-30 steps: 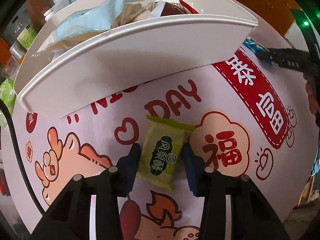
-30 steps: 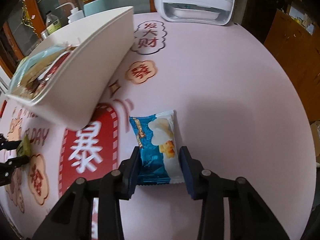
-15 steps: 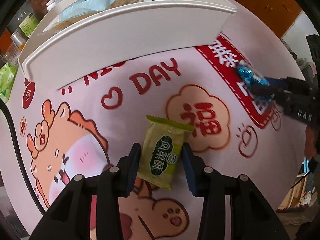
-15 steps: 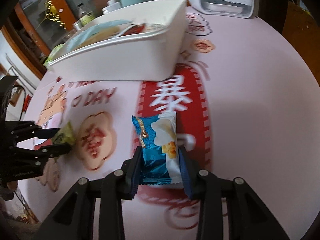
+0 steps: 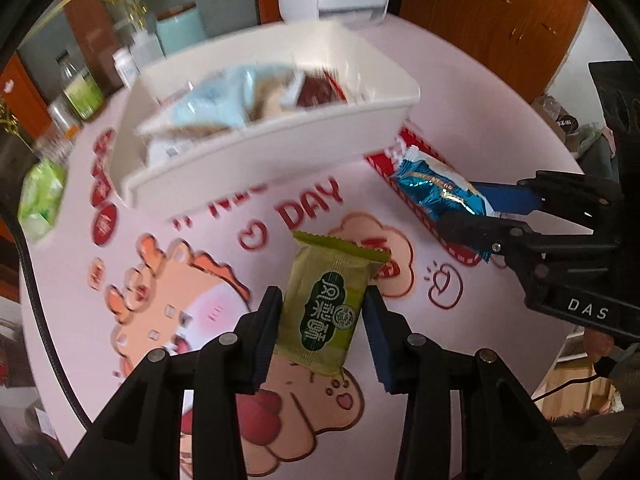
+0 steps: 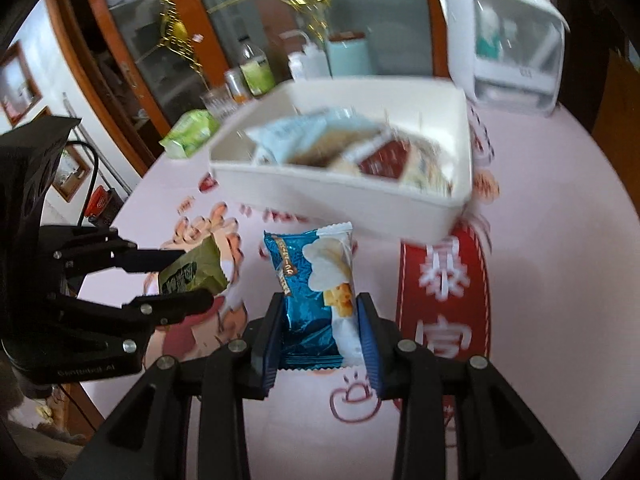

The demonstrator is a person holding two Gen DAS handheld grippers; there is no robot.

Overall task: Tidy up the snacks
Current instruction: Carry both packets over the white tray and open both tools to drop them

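Note:
My left gripper [image 5: 322,330] is shut on a green snack packet [image 5: 326,304] and holds it above the pink printed tablecloth [image 5: 160,264]. My right gripper [image 6: 318,334] is shut on a blue-and-white snack packet [image 6: 318,292], also lifted. Each gripper shows in the other's view: the right gripper [image 5: 460,208] with the blue packet [image 5: 434,190], the left gripper [image 6: 192,278] with the green packet [image 6: 192,272]. The white bin [image 5: 280,152] holding several snack packets stands beyond both and shows in the right wrist view [image 6: 340,196].
Bottles and jars [image 5: 80,96] and a teal canister [image 5: 182,34] stand at the table's far edge. A green tissue pack [image 5: 42,196] lies far left. A white appliance [image 6: 508,52] stands behind the bin. A wooden cabinet [image 5: 488,20] is at the far right.
Both grippers have risen and tilted up with their packets, so the bin's inside now shows. The two grippers have come closer together in front of the bin.

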